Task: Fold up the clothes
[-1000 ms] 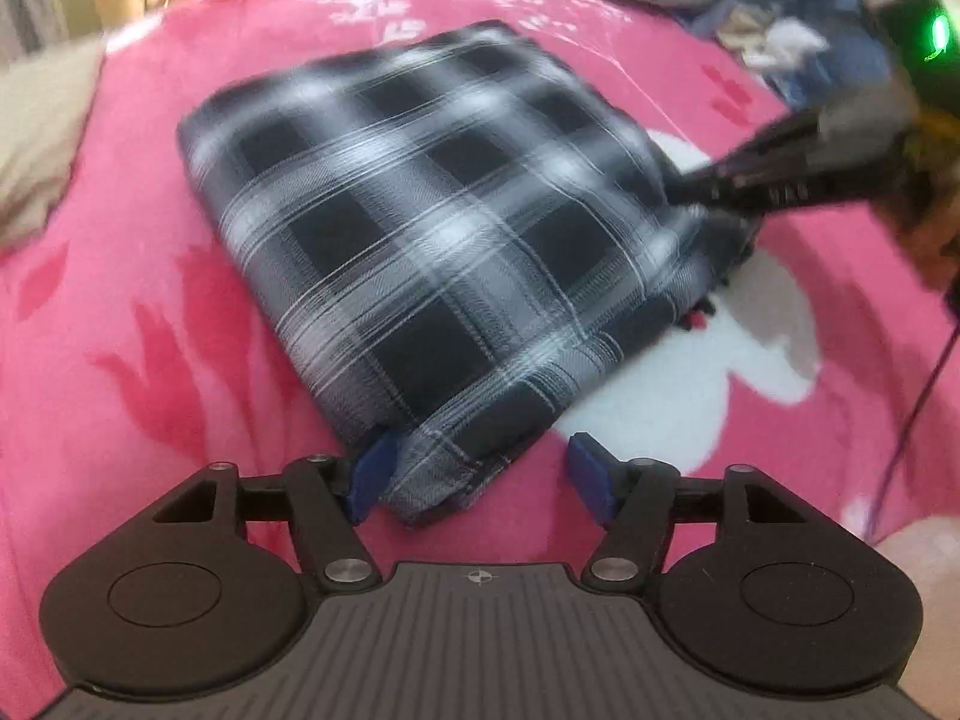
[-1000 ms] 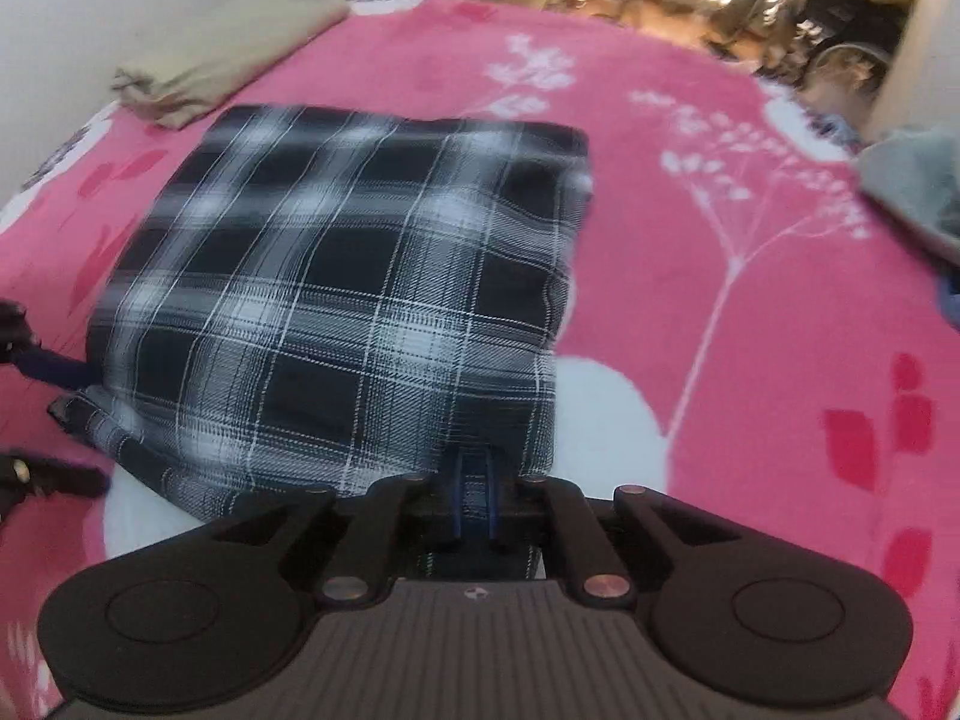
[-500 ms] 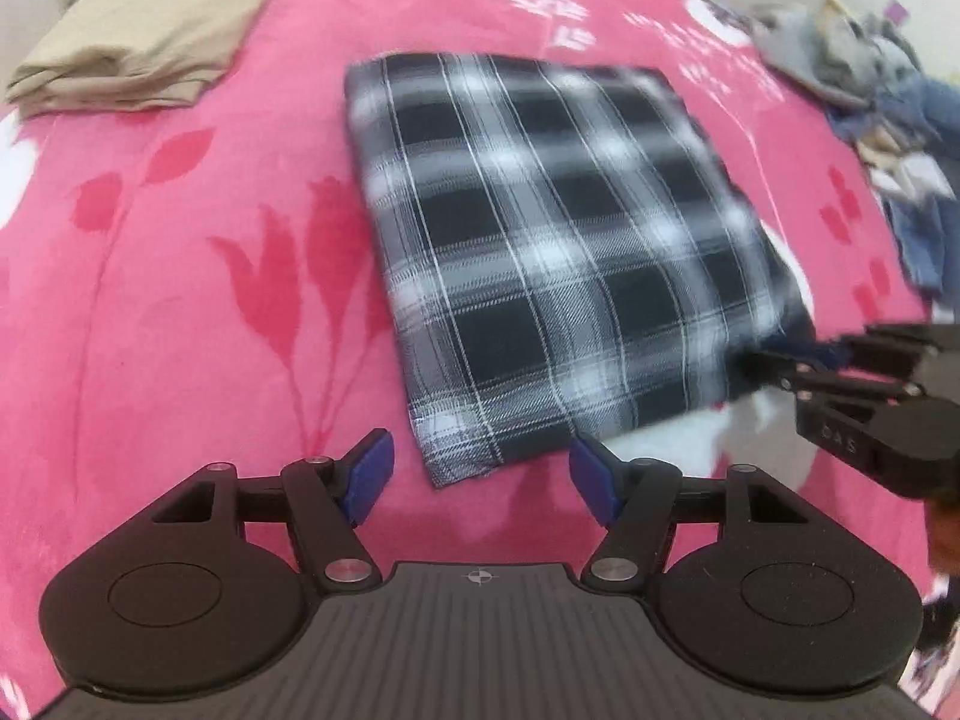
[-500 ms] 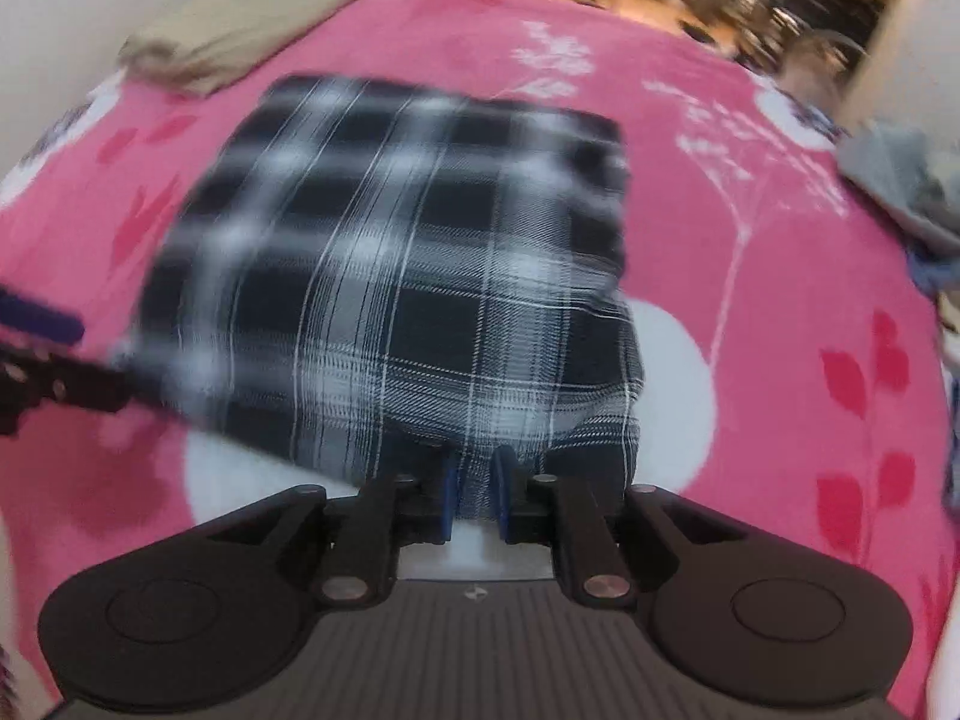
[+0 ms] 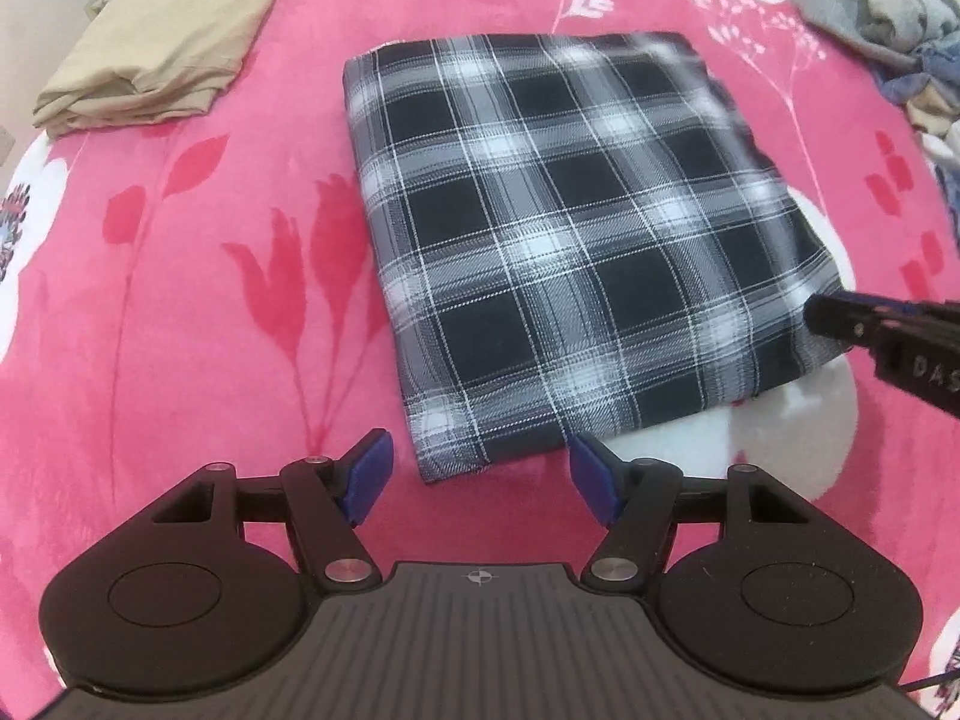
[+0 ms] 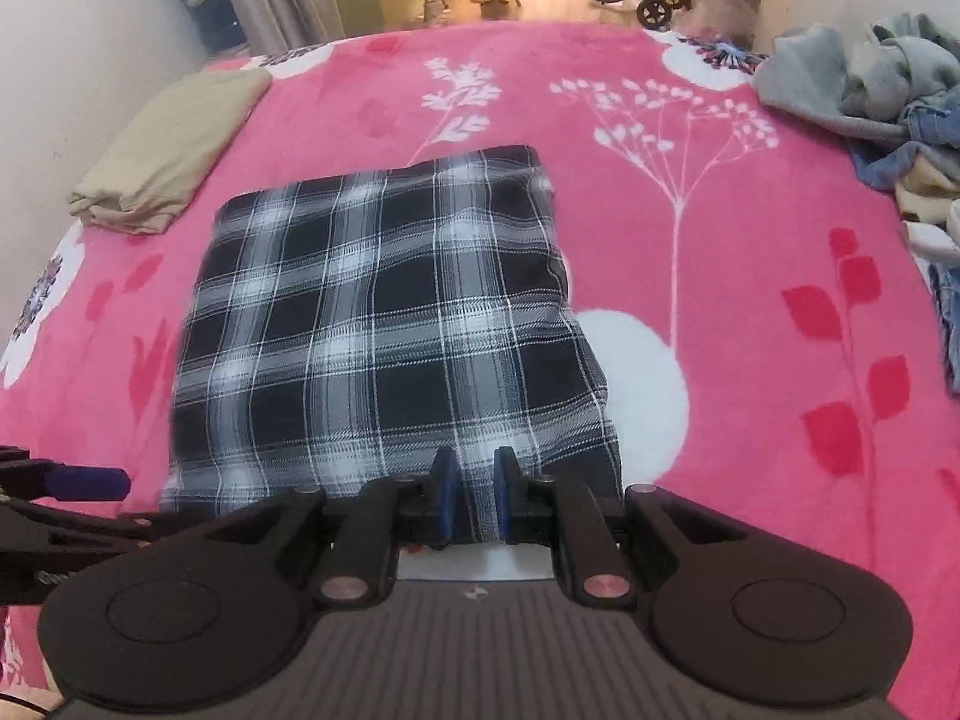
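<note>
A black and white plaid garment [image 5: 564, 240] lies folded into a flat rectangle on the pink blanket [image 5: 180, 300]. My left gripper [image 5: 477, 474] is open, its blue pads either side of the garment's near corner, just short of it. My right gripper [image 6: 471, 495] has its jaws slightly parted around the garment's [image 6: 384, 324] near edge, the cloth loose between the pads. The right gripper also shows in the left wrist view [image 5: 852, 315] at the garment's right edge. The left gripper shows at the left of the right wrist view [image 6: 66, 486].
A folded beige garment [image 5: 162, 36] lies at the far left [image 6: 168, 144]. A heap of unfolded grey and blue clothes [image 6: 876, 102] sits at the far right [image 5: 882, 6]. Beyond the bed are a floor and furniture legs.
The garment was laid flat. My left gripper drew back from its corner. My right gripper's jaws went from shut on the edge to slightly parted.
</note>
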